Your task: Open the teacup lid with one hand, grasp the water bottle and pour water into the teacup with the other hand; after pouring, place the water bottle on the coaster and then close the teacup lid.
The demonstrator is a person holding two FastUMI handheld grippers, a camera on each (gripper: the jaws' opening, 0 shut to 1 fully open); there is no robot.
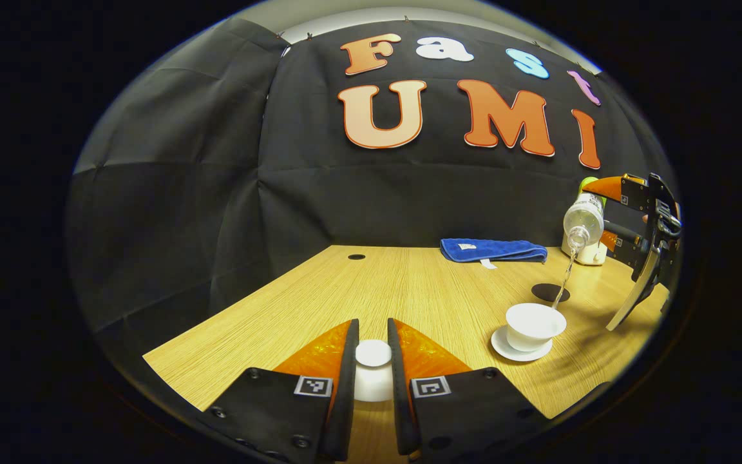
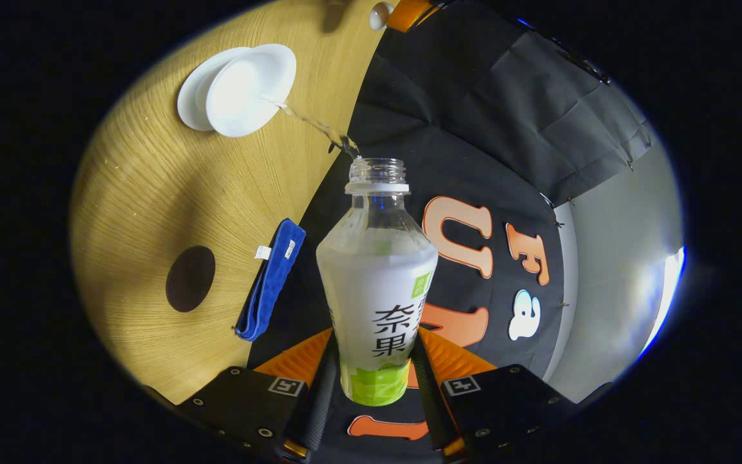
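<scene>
1. Lid's off! The left gripper has its two fingers pinching the white teacup lid between them, held just above the table, well off to the side of the cup. That first step looks done.

2. And the pour is on! The right gripper has both fingers pressed on the lower body of the water bottle, tipped over with its open neck pointing away beyond the fingertips. In the left gripper view the bottle hangs high, out past the cup.

3. A thin stream of water runs from the bottle's mouth down into the open teacup, which sits on its white saucer ahead and to the side of the left fingers. How full the cup is, I cannot tell.

4. Still to come: righting the bottle and setting it down. The dark round coaster lies bare on the table just behind the cup, between it and the folded blue cloth.

5. After that the lid goes back on the cup. So by my reading we're about halfway: opening done, pouring under way, placing and closing left.
</scene>
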